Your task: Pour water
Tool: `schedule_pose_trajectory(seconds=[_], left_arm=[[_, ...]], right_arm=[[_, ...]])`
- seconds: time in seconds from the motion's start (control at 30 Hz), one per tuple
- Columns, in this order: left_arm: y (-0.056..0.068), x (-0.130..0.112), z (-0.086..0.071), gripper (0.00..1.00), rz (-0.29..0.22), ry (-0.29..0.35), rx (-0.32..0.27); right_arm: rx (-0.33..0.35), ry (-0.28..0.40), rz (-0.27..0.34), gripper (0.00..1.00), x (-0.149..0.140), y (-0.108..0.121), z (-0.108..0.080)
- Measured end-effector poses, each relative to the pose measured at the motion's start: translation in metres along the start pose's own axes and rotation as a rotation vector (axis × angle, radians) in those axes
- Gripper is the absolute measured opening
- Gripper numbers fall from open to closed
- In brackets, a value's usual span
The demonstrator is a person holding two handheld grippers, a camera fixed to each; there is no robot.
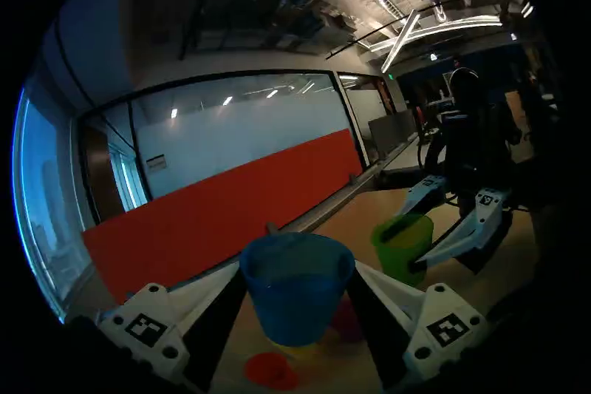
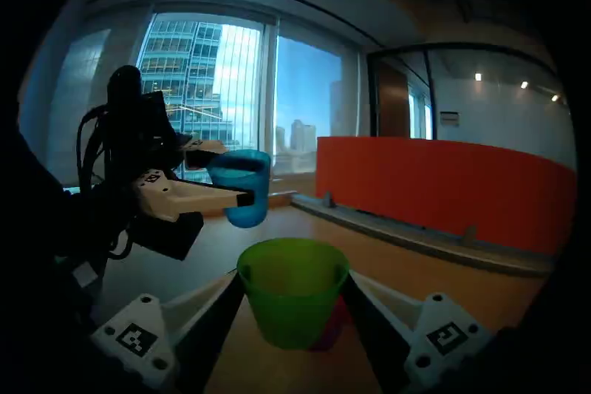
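The left hand-held gripper (image 1: 299, 276) squeezes the blue cup (image 1: 295, 301) from both sides and holds it about upright, likely so nothing spills. The right hand-held gripper (image 2: 292, 283) pinches the green cup (image 2: 293, 301) the same way, mouth up, ready to catch water. Both cups hang above the wooden worktop (image 2: 414, 276), near each other but not touching. Whether the blue cup has water in it is hard to tell.

You have two cups: one blue cup (image 1: 297, 305) and one green cup (image 2: 293, 301). You hold two tools, the left tool (image 1: 297, 276) and the right tool (image 2: 293, 279), with one cup in each. On the one bench (image 2: 414, 276) lie three small coloured pieces: one red piece (image 1: 271, 370), one yellow piece (image 1: 303, 351) and one magenta piece (image 1: 346, 320).
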State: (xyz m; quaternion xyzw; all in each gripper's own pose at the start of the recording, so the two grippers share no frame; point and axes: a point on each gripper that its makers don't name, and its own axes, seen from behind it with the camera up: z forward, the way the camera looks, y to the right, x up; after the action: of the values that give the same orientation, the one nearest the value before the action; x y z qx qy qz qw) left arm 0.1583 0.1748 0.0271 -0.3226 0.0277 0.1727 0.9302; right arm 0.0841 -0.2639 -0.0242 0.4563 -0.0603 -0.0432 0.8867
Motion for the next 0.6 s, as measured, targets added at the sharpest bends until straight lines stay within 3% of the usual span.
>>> schedule_pose_trajectory(seconds=[0.37,0.6], left_arm=[[-0.01,0.018,0.004,0.86,0.145,0.002,0.016],[-0.015,0.029,0.005,0.86,0.211,0.004,0.027]], right_arm=[[0.042,0.005,-0.004,0.91,-0.004,-0.018,0.016],[0.06,0.02,-0.007,0.91,0.0,-0.026,0.026]])
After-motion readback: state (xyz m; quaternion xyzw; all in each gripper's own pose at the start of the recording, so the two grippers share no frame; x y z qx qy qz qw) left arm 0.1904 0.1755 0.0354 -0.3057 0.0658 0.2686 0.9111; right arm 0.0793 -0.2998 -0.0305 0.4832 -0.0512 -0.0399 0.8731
